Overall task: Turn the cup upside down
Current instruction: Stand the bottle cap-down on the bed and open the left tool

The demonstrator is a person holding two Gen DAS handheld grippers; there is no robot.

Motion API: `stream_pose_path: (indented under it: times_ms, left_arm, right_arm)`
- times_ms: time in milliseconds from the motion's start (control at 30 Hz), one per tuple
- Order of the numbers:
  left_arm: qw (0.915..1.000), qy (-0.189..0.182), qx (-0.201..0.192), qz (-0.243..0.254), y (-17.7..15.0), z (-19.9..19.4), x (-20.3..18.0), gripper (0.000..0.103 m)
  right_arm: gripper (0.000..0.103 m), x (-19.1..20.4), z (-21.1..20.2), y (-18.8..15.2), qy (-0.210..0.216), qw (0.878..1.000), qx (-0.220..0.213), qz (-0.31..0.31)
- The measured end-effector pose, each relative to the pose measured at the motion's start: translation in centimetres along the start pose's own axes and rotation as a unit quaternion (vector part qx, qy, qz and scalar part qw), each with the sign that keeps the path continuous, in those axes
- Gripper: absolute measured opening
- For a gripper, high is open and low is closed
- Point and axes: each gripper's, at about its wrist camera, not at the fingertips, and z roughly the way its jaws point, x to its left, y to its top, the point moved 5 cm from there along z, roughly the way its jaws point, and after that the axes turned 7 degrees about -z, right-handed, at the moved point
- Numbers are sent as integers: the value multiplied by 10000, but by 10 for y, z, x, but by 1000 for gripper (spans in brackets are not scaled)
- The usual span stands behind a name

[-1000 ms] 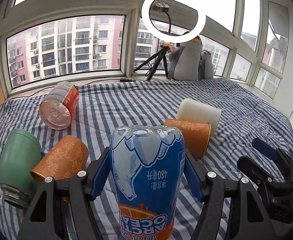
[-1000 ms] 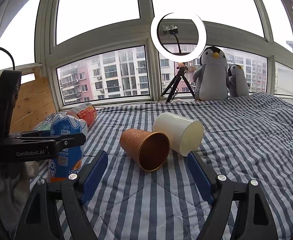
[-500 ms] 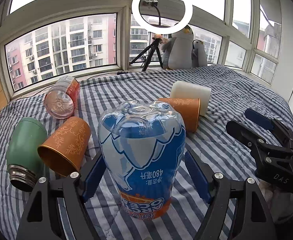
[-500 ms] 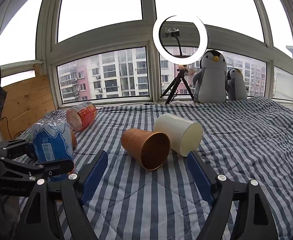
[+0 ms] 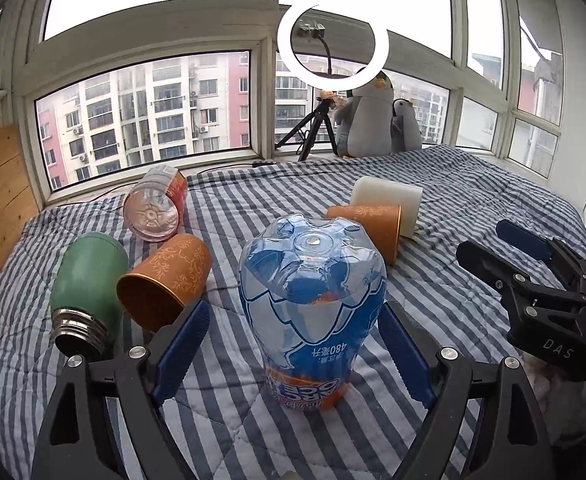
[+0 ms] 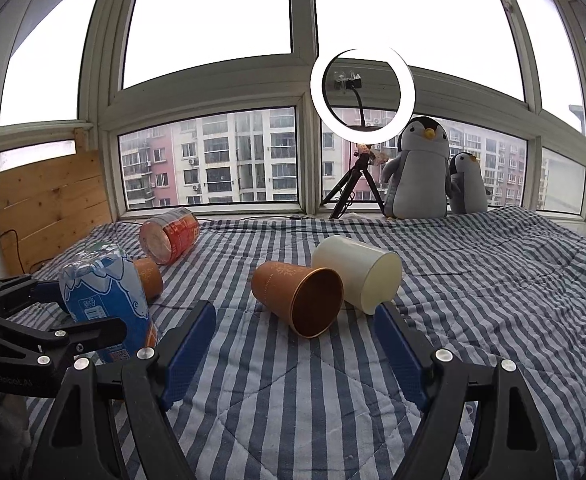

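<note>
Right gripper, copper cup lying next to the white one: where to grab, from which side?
Grip the copper cup across its side wall near the open rim, coming from above. It lies on its side, mouth toward the right gripper, with the white cup close along its right, so a sideways approach looks crowded. Jaws are open.

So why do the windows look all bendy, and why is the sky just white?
Left wrist view: the fisheye lens curves the window frame, the sky is blown out, and the ring light glares. Right wrist view: same bending at the edges, white sky, dark corners; the striped blanket stays sharp.
</note>
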Motion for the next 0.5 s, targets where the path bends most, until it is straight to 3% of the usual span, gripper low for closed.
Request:
stream_pose_path:
  times_ms: [233, 500]
  left_arm:
    - [9937, 345, -1054, -150, -7, -67, 12, 94]
    - [9699, 895, -2173, -643, -18, -137, 43, 102]
  right_arm:
    - [85, 21, -30, 0, -153, 9991, -325, -224]
    - [86, 31, -56, 4, -213, 9974, -664, -202]
